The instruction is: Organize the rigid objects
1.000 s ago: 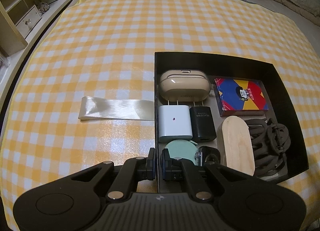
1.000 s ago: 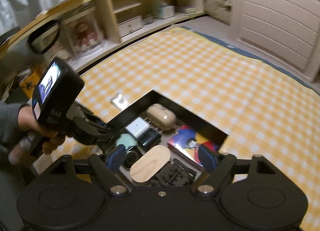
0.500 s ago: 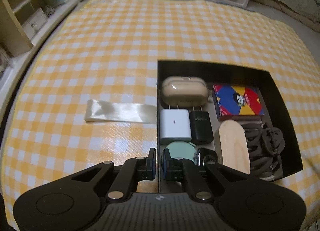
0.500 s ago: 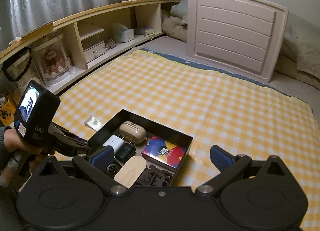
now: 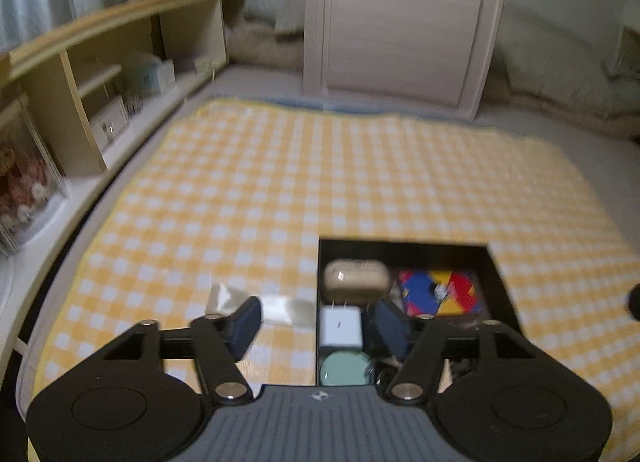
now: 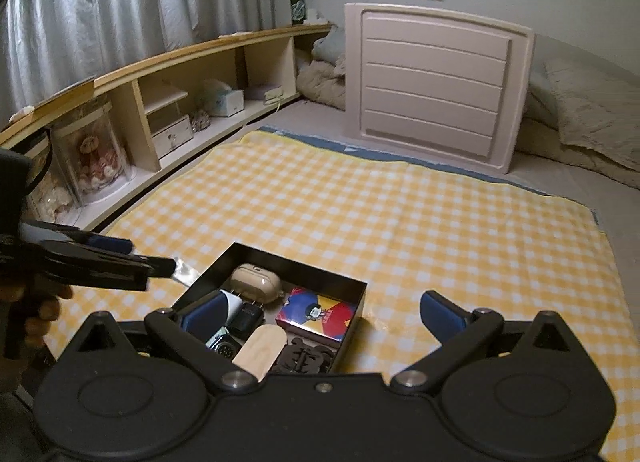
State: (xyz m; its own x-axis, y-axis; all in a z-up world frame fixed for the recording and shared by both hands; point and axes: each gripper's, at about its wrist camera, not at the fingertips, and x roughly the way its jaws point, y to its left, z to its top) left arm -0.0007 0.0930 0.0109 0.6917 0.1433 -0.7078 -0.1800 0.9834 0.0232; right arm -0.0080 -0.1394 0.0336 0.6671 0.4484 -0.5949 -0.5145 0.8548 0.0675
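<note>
Two grippers are hovering above a black tray (image 6: 352, 294) that is sitting on a yellow checked cloth (image 6: 400, 213), and both are spread wide with nothing between their fingers. The left gripper (image 5: 318, 322) is hanging over the tray's left wall: its left finger (image 5: 246, 320) is lying over the cloth and overlapping a shiny strip of wrapper (image 5: 280, 308) just outside the tray, while its right finger is sitting over the tray's inside, beside a white charger (image 5: 340, 328). The right gripper (image 6: 320, 314) is straddling the tray's near right part, its left finger over the white charger and its right finger (image 6: 442, 314) out over bare cloth. Inside the tray, a beige earbud case (image 6: 256, 282) is lying at the far left with its long axis running across the tray; the white charger and a black charger (image 6: 248, 318) are lying side by side below it, prongs pointing toward the case. A colourful card box (image 6: 320, 312) is lying flat at the far right. A pale wooden oval (image 6: 260, 350) is lying with its long axis running near to far, touching a dark tangled clip (image 6: 306, 356) on its right. A mint round thing (image 5: 344, 368) and a small dark item (image 6: 222, 346) are filling the near left corner
</note>
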